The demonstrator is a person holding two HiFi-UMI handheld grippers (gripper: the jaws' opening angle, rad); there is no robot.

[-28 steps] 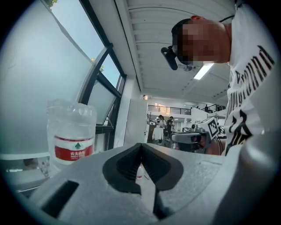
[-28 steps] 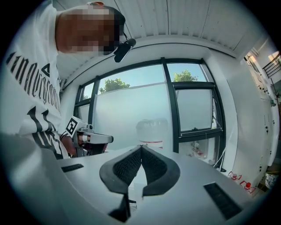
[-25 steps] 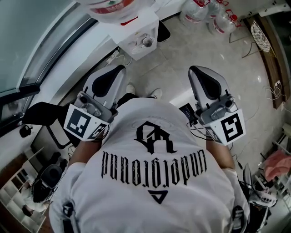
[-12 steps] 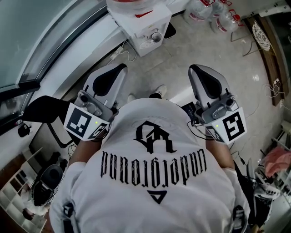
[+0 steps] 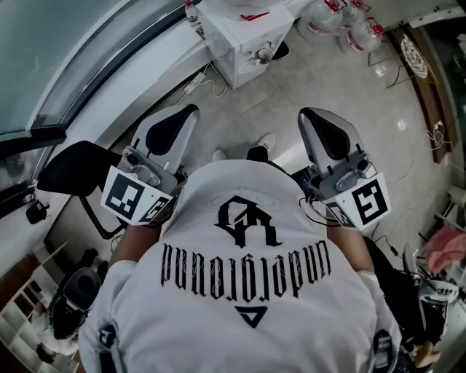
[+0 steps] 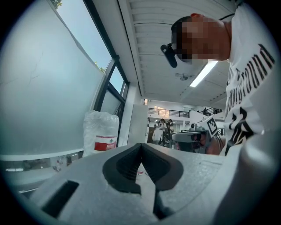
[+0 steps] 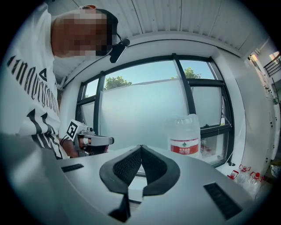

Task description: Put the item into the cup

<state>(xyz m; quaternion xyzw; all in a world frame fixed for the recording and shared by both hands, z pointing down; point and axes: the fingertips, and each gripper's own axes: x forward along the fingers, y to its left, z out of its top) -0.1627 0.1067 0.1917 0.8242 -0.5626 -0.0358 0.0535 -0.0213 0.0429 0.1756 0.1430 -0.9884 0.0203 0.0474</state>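
Note:
No cup and no item shows in any view. I hold both grippers close against the white printed shirt, above the floor. In the head view the left gripper [image 5: 183, 115] is at the left and the right gripper [image 5: 312, 116] at the right. The left gripper view has the left gripper [image 6: 140, 148] shut, its dark pads meeting with nothing between them. The right gripper [image 7: 141, 150] is shut the same way and holds nothing. Each gripper view also catches the other gripper off to the side.
A white water dispenser [image 5: 240, 36] stands by the window wall, and the big water bottle [image 7: 186, 135] on it also appears as the bottle [image 6: 102, 132]. Several water bottles [image 5: 342, 22] lie on the floor. A black chair [image 5: 76, 167] is at the left, cables and clutter at the right.
The dispenser and floor have slid up and to the right in the head view as the person moves. Both grippers stay shut and held at the chest.

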